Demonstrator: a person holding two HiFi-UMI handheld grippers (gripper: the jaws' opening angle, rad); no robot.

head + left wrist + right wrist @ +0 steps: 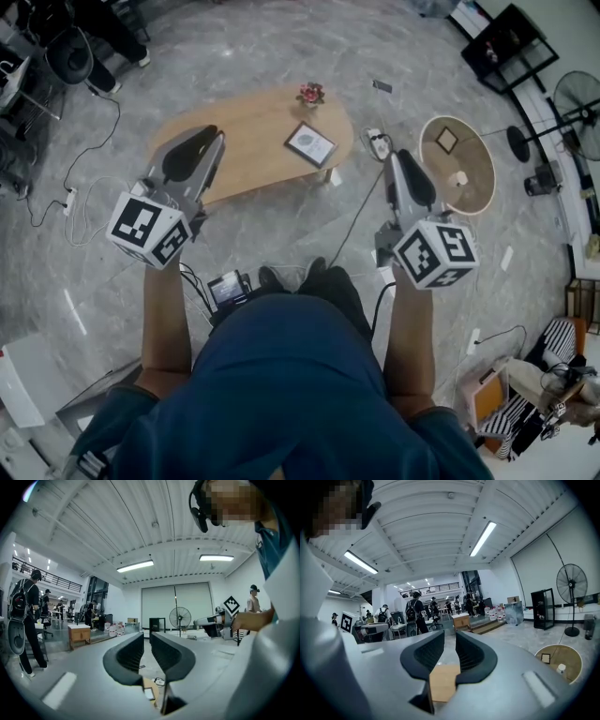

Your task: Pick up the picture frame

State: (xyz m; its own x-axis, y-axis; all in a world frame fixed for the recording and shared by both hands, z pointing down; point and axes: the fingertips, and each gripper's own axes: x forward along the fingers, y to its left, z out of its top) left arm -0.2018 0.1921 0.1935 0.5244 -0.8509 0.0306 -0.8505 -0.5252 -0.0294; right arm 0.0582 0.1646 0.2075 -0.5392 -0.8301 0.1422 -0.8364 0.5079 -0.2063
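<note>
The picture frame (310,143), dark-edged with a pale print, lies flat on the right part of an oval wooden table (244,141). A small piece of the picture frame (149,693) shows below the jaws in the left gripper view. My left gripper (204,136) hangs over the table's left end, well left of the frame. My right gripper (399,157) is held off the table's right end, above the floor. Both are raised high. Left gripper (146,638) and right gripper (450,639) each show only a thin slit between the jaws, and nothing is held.
A small pot of red flowers (310,93) stands at the table's far edge behind the frame. A round side table (473,187) on the right carries a small dark frame (447,140) and a white object (458,178). Cables and a power strip (378,142) lie on the floor.
</note>
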